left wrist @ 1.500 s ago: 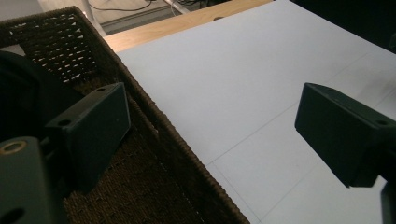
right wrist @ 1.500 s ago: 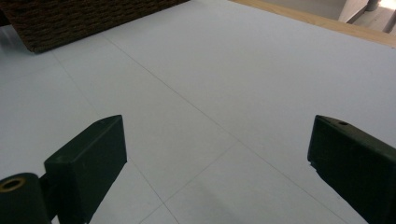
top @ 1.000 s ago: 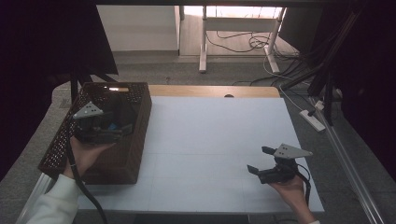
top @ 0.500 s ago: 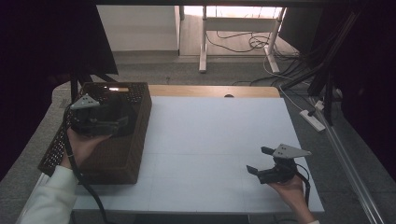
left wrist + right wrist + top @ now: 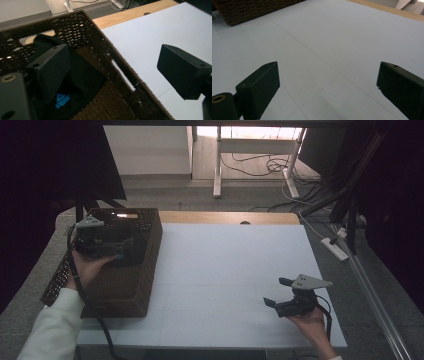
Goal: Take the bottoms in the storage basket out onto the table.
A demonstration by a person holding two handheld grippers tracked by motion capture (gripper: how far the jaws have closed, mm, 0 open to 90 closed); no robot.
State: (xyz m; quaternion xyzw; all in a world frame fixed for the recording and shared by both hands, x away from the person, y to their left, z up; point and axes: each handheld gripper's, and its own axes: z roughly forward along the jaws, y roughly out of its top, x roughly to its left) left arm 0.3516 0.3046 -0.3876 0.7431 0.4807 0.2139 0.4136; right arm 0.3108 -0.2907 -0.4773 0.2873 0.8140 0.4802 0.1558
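A dark woven basket (image 5: 131,287) stands at the table's left edge. Inside it lies a black cloth (image 5: 83,80) with a small blue logo. My left gripper (image 5: 124,249) hovers over the basket's inside, held by a hand in a white sleeve. Its jaws are open; in the left gripper view (image 5: 112,62) one jaw is over the cloth and the other over the white surface beyond the basket wall (image 5: 120,72). My right gripper (image 5: 275,291) rests low at the front right of the table, open, with nothing but the white sheet between its jaws (image 5: 327,82).
A white sheet (image 5: 230,265) covers the table, with a wooden strip (image 5: 225,217) along the far edge. A power strip (image 5: 336,248) and cables lie on the floor to the right. A white desk leg (image 5: 217,165) stands beyond the table.
My left gripper has risen a little and drifted toward the far side of the basket. The right gripper has stayed where it was.
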